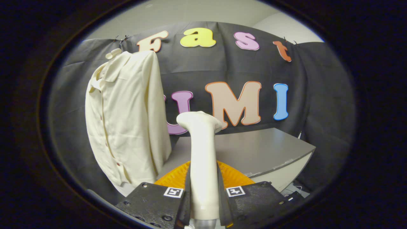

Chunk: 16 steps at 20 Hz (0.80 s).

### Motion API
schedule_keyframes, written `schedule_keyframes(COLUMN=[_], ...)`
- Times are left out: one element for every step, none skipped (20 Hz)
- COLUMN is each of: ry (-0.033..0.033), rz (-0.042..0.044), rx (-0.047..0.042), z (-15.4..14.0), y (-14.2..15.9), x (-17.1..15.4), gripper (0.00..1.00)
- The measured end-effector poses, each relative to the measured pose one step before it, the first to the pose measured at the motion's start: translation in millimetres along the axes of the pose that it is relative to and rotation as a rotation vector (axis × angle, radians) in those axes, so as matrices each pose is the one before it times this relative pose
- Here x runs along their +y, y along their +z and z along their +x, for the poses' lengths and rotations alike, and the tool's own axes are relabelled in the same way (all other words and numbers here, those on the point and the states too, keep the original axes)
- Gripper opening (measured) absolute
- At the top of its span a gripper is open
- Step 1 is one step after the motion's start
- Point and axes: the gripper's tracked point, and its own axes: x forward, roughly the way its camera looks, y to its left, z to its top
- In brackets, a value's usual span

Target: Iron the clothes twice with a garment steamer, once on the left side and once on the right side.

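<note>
Grey counter (254, 146) ahead, pale along its front edge, set against a black cloth wall (318, 95) with pale ceiling above. Cream shirt (127, 121) hanging on a hanger (113, 53) clipped to the top of the cloth, to the left of the counter, buttoned placket facing left of the camera, hem dropping below counter level. Orange ribbed plate (230, 176) lying on the near end of the counter, just beyond the fingers and partly hidden by them. Tool (203, 197) closed narrow on the garment steamer (203, 149), both fingers pressing its cream handle; steamer upright, head bent to the right, just right of the shirt and apart from it. Square black-and-white markers on the finger tops; no readable brand on steamer or shirt.
</note>
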Motion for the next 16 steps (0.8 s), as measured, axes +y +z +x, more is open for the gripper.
schedule_keyframes(ry=[-0.01154,-0.00123,0.00606,0.00777,0.00727,0.00454,0.00281,0.00169,-0.00240,-0.00051,0.00685,0.01423,0.01707,0.01324,0.00951,0.00525], rz=[0.00761,0.00095,0.00137,-0.00045,-0.00550,-0.00067,0.00459,0.00574,0.00495,-0.00308,-0.00557,-0.00659,-0.00390,0.00063,0.00209,0.00058], rx=[-0.02406,-0.02301,-0.02762,-0.02725,-0.01464,-0.00960,-0.00754,-0.00489,-0.01592,-0.00278,-0.00310,0.00247,0.01517,0.01154,0.00480,0.00245], z=[-15.73,-15.64,-14.08,-13.67,-10.66,-9.86,-7.74,-6.71,-4.98,-2.69,-1.29,1.29,1.60,1.72,2.47,3.40], y=[8.39,9.32,7.82,7.82,5.65,3.40,2.72,1.60,2.75,-0.06,-1.18,-1.74,-5.14,-4.07,-1.34,-2.01], x=[17.17,20.68,22.66,23.48,22.39,21.90,20.54,20.20,18.85,17.28,17.10,18.66,16.40,13.67,12.44,10.85], gripper=[0.35,0.35,0.35,0.35,0.35,0.35,0.35,0.34,0.34,0.34,0.34,0.34,0.34,0.34,0.34,0.34])
